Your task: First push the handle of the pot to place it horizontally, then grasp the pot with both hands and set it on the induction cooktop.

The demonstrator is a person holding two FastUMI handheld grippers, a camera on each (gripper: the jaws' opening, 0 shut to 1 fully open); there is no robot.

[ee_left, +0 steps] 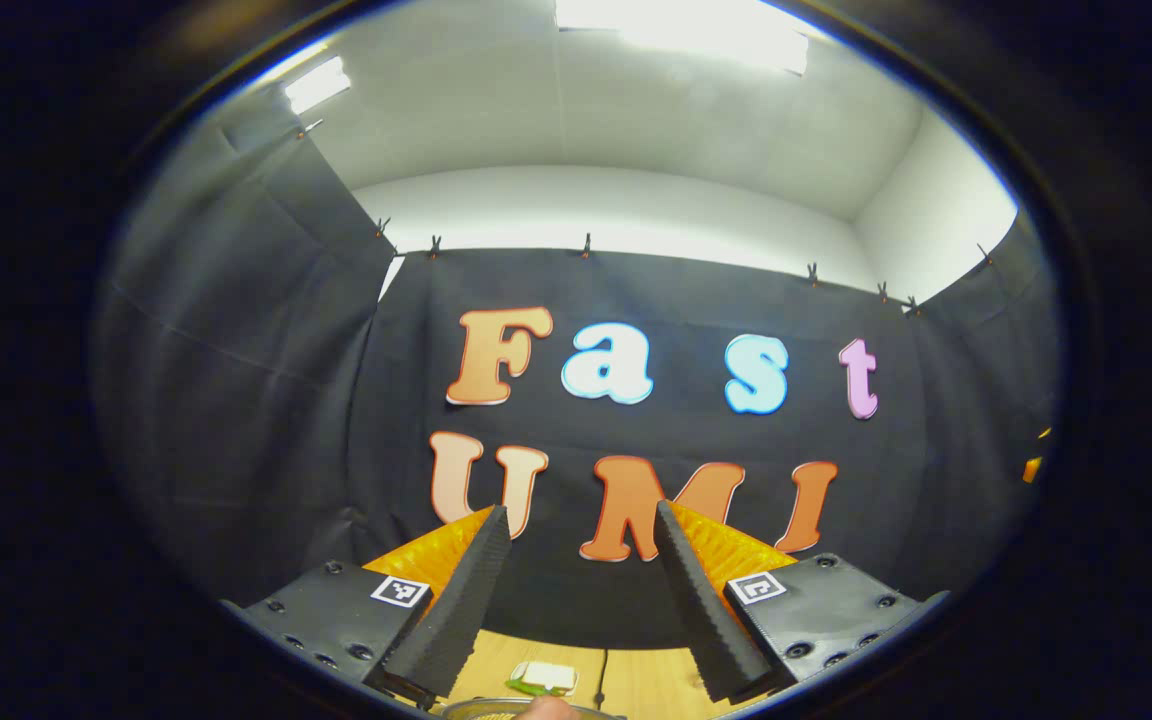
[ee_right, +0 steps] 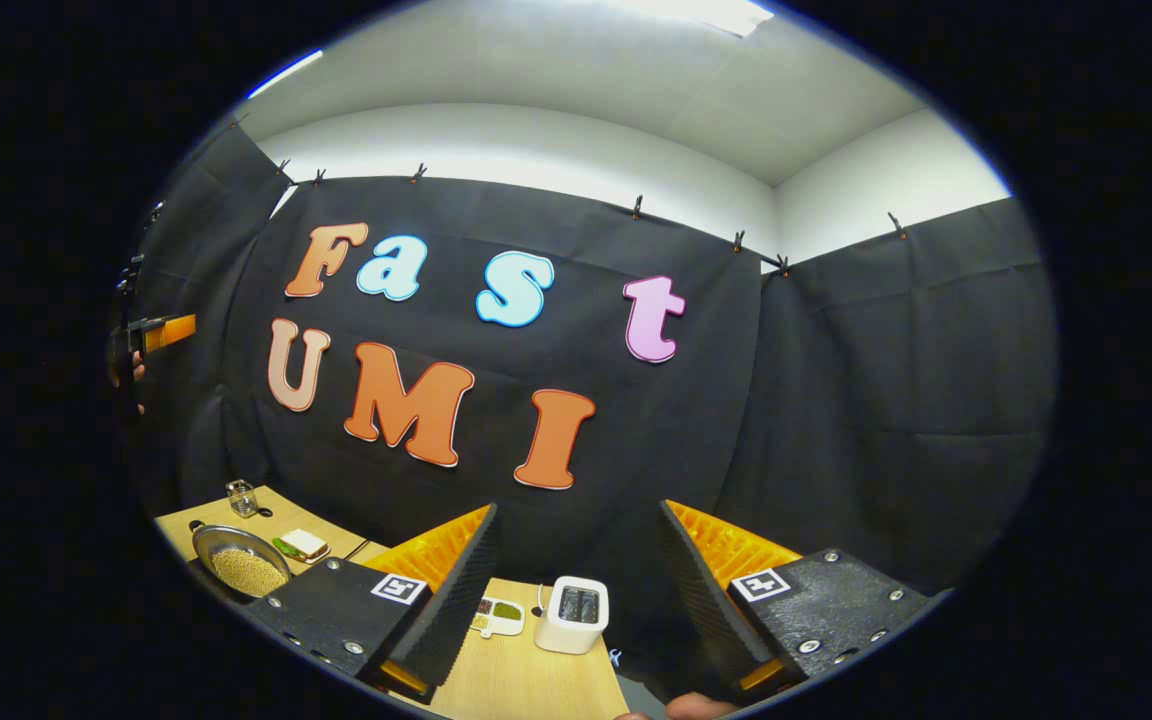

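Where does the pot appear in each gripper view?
Left gripper view: at the bottom edge, the rim of the pot below the left gripper.
Right gripper view: lower left, the pot seen from above.
Shared landmark: the white-and-green food item just beyond the pot.

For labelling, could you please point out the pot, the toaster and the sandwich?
pot (ee_right: 241,567), right gripper view, on its grainy filling.
toaster (ee_right: 572,614), right gripper view, on its front.
sandwich (ee_right: 302,545), right gripper view, on its top slice.
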